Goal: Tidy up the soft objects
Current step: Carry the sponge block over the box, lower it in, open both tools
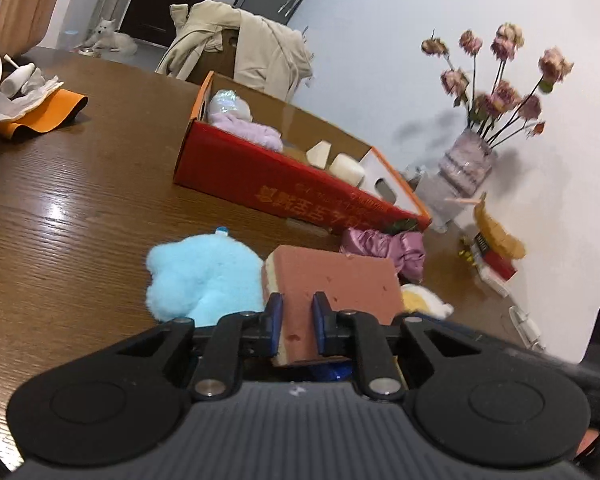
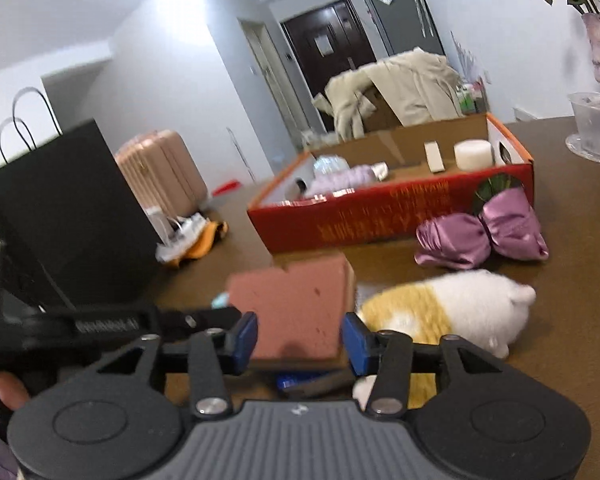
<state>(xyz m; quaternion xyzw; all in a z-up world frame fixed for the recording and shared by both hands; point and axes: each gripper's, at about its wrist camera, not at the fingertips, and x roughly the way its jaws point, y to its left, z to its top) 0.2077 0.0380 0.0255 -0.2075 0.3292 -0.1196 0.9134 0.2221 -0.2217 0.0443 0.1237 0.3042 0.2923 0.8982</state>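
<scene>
A pink sponge block (image 1: 340, 280) hangs above the brown table (image 1: 80, 200), and my left gripper (image 1: 297, 320) is shut on its near end. In the right wrist view my right gripper (image 2: 300, 338) has its blue pads against both side edges of the same sponge (image 2: 296, 304), while the left gripper's black arm reaches in from the left. Under the sponge lie a light blue plush (image 1: 200, 272), a yellow and white plush (image 2: 440, 312) and a purple satin bow (image 2: 484, 236). Beyond them stands an open red box (image 1: 260, 176) holding a lilac cloth and white foam pieces.
A vase of dried flowers (image 1: 468, 160) and a clear bowl (image 2: 596, 128) stand by the wall. A black paper bag (image 2: 72, 208) rises at the left. An orange mat with tissues (image 1: 40, 116) lies far left. A coat-draped chair (image 1: 240, 52) is behind the box.
</scene>
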